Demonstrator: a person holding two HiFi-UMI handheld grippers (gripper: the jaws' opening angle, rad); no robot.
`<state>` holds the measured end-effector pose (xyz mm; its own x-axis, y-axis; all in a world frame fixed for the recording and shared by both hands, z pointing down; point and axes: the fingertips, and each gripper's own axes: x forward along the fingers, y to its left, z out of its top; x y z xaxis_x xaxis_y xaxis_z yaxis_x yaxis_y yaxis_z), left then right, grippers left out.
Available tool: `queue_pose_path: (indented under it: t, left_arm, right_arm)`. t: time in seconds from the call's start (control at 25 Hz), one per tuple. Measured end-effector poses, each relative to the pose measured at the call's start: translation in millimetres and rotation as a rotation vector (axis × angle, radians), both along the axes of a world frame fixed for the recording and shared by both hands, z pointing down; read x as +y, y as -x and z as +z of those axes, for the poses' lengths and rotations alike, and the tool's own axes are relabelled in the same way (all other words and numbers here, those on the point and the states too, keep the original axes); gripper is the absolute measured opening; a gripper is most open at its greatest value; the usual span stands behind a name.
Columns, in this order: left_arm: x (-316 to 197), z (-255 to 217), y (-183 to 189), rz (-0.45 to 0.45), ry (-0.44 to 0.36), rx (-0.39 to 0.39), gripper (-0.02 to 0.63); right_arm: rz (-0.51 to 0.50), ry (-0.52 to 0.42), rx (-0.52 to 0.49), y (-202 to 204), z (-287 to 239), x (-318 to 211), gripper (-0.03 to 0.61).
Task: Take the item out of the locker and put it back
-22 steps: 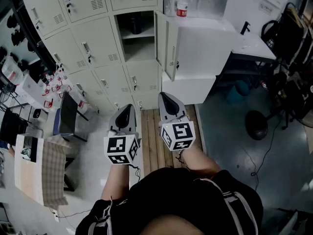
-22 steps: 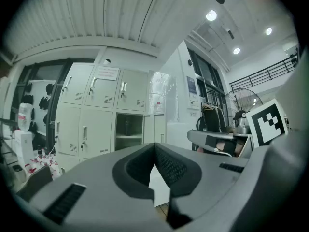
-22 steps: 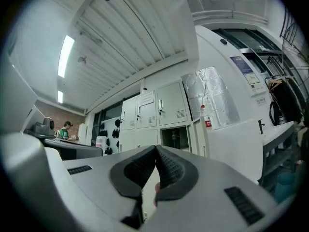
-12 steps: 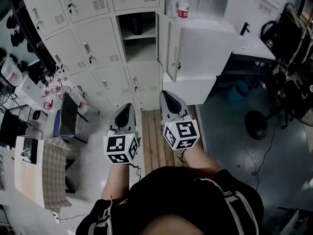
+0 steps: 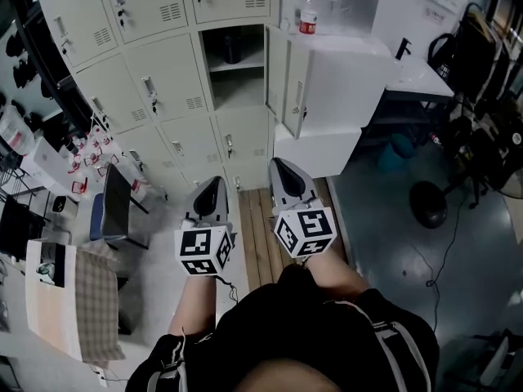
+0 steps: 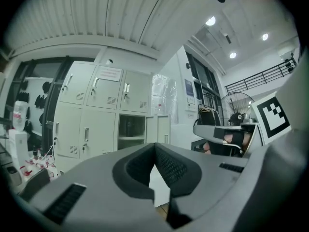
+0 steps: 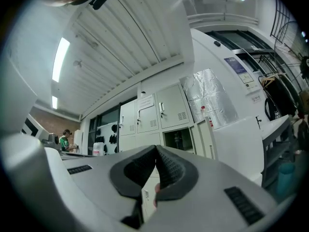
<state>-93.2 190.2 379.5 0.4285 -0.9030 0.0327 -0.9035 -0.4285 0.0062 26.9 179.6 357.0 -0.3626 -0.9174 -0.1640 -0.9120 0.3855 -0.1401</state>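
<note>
A workshop room is spreading out ahead, with a bank of pale metal lockers [image 5: 155, 80] filling its far wall. Both claws are hanging close in front of the person. The left claw [image 5: 216, 181] is pressing its ribbed dark pads tip to tip with nothing between them. The right claw [image 5: 277, 164] is likewise fully closed and empty. Beneath them a strip of wooden planking [image 5: 257, 239] is running toward the lockers. Straight ahead of the claws and well apart from them, one locker compartment [image 5: 237, 88] is standing with its door [image 5: 279, 64] swung out rightward. On the shelf [image 5: 233, 66] inside, a dark upright item [image 5: 232, 47] is sitting, too small to name more closely.

The approach seems to be in hand, with nothing taken yet. The next move is probably calling for closing the distance, opening one claw and reaching in at shelf height. The item looks rigid and roughly cylindrical, and the lockers are smooth painted sheet steel.
</note>
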Motion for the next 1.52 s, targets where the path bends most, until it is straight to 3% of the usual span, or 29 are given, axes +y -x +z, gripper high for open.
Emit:
queue_pose_path:
  t: [0.24,0.48,1.24,1.52]
  left_arm:
    - [-19,4,18,-0.006,0.002,0.015,0.013]
    - [-70,14,24,-0.028,0.012,0.01,0.013]
    - [-377,-7,-7,-0.106,0.021,0.006,0.013]
    - [-431,-11,-13,-0.146,0.027,0.011,0.014]
  right_arm:
    - [-0.005,0.003,0.008,17,1,-19,0.015]
    - [-0.019,-0.003,0.008,22,7,-71,0.015]
    - [-0.081,0.023,0.032,-4,2,-389,0.015]
    - [-0.114,0.035,0.034,-7,-2,-455,0.015]
